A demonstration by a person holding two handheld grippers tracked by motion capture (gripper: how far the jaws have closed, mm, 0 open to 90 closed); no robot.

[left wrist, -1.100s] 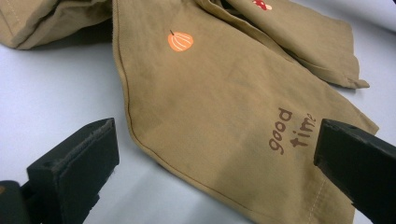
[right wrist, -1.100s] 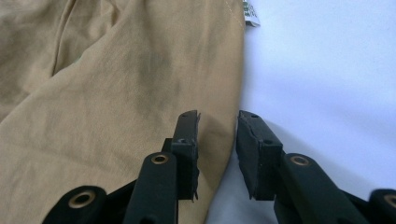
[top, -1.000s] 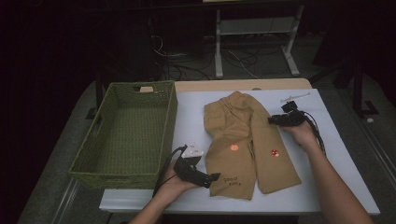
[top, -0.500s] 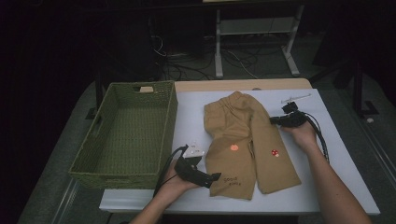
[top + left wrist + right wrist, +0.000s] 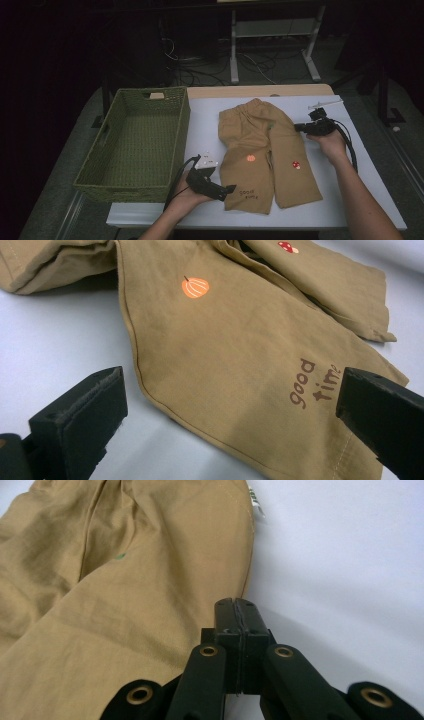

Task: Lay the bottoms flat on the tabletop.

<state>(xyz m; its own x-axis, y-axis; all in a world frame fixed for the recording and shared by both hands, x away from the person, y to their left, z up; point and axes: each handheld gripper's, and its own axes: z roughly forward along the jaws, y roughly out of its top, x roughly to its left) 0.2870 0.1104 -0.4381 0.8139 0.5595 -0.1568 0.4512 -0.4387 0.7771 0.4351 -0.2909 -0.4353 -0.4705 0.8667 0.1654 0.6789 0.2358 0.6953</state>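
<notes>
Right gripper, jaws clenched at the tan trousers' right side seam; whether cloth is pinched cannot be told. Left gripper, released, should straddle the near hem before closing.

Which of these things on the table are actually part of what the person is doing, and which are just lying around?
In use:
- tan cloth trousers with pumpkin print
- left gripper, fingers open at the hem
- right gripper, fingers shut at the trousers' side edge

Probably next, or idle:
- green woven basket
- white table
- small grey object
</notes>
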